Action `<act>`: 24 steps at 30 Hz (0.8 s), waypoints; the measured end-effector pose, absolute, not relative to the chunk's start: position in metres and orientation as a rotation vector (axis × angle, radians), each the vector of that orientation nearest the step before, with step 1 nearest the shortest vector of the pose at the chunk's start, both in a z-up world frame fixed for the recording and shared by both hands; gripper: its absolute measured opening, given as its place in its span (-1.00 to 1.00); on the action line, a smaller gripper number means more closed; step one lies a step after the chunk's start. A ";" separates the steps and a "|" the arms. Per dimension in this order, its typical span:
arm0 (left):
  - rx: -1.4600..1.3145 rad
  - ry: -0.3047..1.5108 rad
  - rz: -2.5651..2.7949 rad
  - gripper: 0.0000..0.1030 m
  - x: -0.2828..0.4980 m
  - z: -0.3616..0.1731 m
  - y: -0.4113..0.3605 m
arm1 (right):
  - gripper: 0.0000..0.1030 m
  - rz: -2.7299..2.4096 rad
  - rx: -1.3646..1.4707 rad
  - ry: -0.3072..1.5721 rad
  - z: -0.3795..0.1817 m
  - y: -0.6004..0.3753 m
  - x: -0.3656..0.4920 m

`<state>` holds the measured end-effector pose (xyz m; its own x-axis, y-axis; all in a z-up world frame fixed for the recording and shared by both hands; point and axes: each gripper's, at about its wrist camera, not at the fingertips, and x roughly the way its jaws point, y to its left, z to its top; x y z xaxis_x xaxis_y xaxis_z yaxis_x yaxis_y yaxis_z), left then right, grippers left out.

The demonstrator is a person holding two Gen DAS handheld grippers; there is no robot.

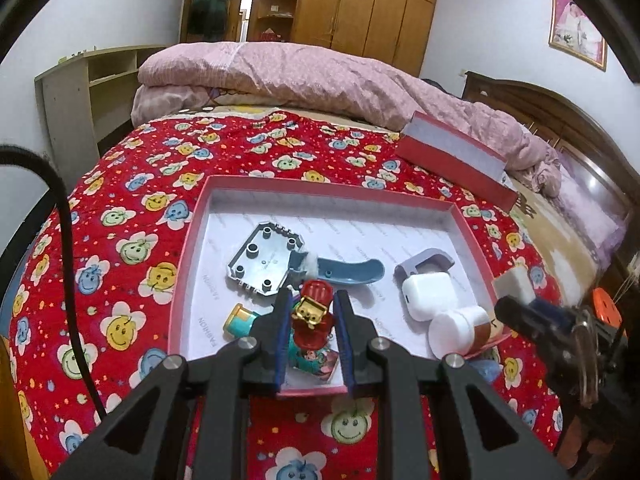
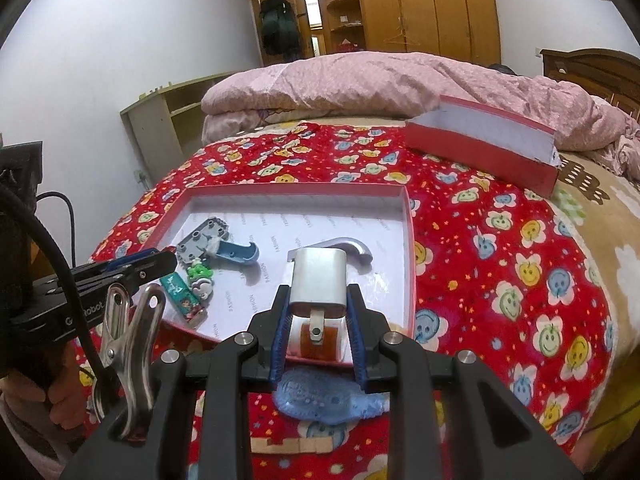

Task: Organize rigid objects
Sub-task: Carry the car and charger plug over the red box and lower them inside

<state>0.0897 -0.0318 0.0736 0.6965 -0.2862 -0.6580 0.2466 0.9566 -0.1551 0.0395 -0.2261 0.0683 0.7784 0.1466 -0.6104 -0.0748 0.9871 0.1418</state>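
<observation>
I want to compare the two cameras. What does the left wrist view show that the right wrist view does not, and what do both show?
Only the left wrist view shows the red and gold toy held in the left hand-held gripper, and a framed picture on the wall.

Only the right wrist view shows the white plug adapter held in the right hand-held gripper, and a blue plastic piece lying on the blanket.

Both show the open red box and the grey plate with a blue handle inside it.
</observation>
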 end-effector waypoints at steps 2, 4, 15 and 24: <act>-0.049 0.743 -0.298 -0.58 0.092 0.072 -0.033 | -0.47 0.119 0.103 0.674 0.068 -0.226 0.047; -0.039 0.744 -0.294 -0.58 0.095 0.069 -0.035 | -0.47 0.116 0.094 0.680 0.067 -0.227 0.054; -0.065 0.777 -0.272 -0.58 0.115 0.048 -0.030 | -0.47 0.100 0.082 0.715 0.059 -0.231 0.104; -0.064 0.772 -0.290 -0.57 0.117 0.046 -0.031 | -0.47 0.093 0.104 0.754 0.044 -0.232 0.123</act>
<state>0.1168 -0.0307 0.0461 0.6791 -0.2810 -0.6781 0.2346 0.9585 -0.1622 0.1231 -0.2318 0.0437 0.7253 0.1221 -0.6775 -0.0471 0.9906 0.1281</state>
